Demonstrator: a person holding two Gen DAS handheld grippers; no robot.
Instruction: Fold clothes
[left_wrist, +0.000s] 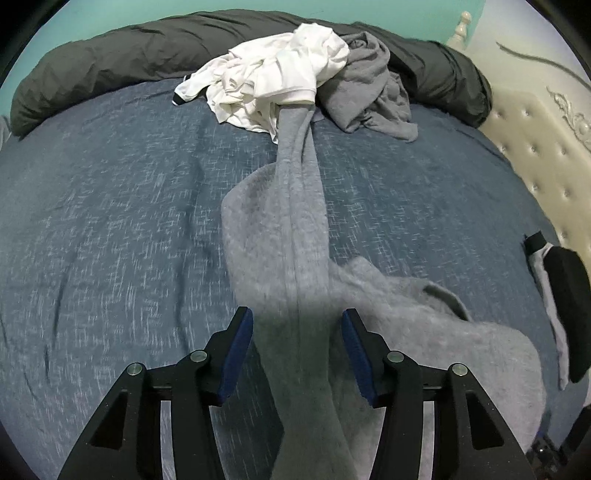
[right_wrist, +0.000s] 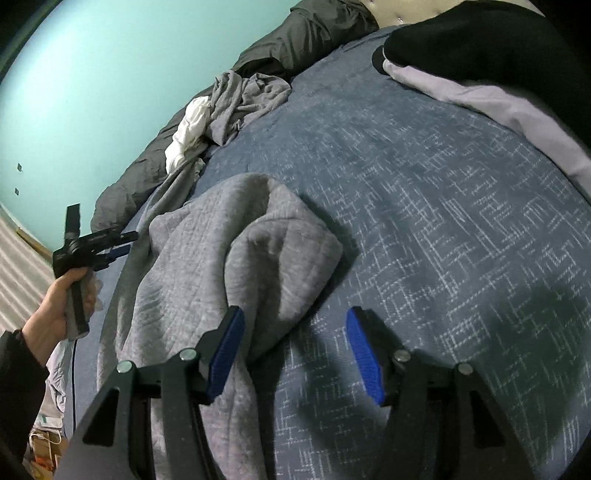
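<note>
Grey garment (left_wrist: 291, 258), between open left hand-held gripper (left_wrist: 297, 343)

Grey fleece garment (left_wrist: 273, 229) lies rumpled lengthwise on bed.

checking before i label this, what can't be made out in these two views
- Grey garment: left wrist view, its near end leaves the bottom edge; its far end goes under the white garment.
- Left gripper: right wrist view, small and side-on, jaws unreadable there.
- Black item: left wrist view, cut by the right edge.
</note>
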